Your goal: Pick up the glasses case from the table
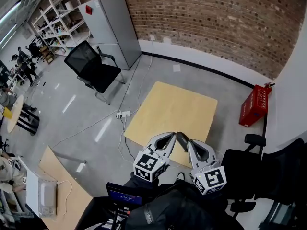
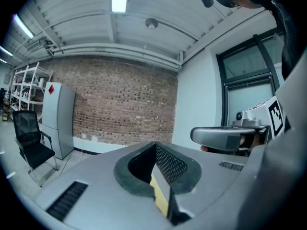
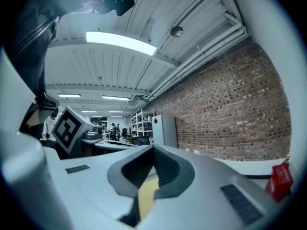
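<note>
Head view: left gripper and right gripper hang at the 6 o'clock edge of the tan surface; a red crate stands at its 3 o'clock. Left gripper view: jaws together, empty, brick wall ahead. Right gripper view: jaws together, empty. The glasses case shows in no view.

Table: a square top of pale yellowish wood, the only task thing I can make out.
Surface: smooth and matte, one even colour.
Pose: level, its far edge running roughly along the brick wall.
Place: on the grey floor, well apart from the wall; the near corner is hidden from my head view.
</note>
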{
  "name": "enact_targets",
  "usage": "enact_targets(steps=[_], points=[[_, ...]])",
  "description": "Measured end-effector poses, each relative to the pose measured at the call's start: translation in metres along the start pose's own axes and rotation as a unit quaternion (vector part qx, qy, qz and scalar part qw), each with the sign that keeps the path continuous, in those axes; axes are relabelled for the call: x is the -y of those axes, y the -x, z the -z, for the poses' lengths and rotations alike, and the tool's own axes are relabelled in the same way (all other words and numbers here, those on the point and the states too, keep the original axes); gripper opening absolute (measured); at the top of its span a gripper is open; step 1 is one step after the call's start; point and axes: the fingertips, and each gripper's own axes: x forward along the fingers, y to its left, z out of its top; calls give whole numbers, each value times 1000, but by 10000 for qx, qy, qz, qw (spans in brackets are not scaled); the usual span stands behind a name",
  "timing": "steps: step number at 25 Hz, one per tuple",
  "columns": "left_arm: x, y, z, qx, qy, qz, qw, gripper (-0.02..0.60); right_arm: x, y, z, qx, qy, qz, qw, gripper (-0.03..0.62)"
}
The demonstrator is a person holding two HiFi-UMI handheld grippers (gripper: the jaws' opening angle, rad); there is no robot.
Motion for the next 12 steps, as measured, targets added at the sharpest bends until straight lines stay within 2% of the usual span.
enact_targets(steps=[4,12], points=[[-1,-19,1,-147,-18,-38,9999,-1,22,-8,8,-98,-159,-45,9998,3],[-5,-38,17,-390,114,-214,9989,0,37,-20,20,-214,-319,-314,9988,3]])
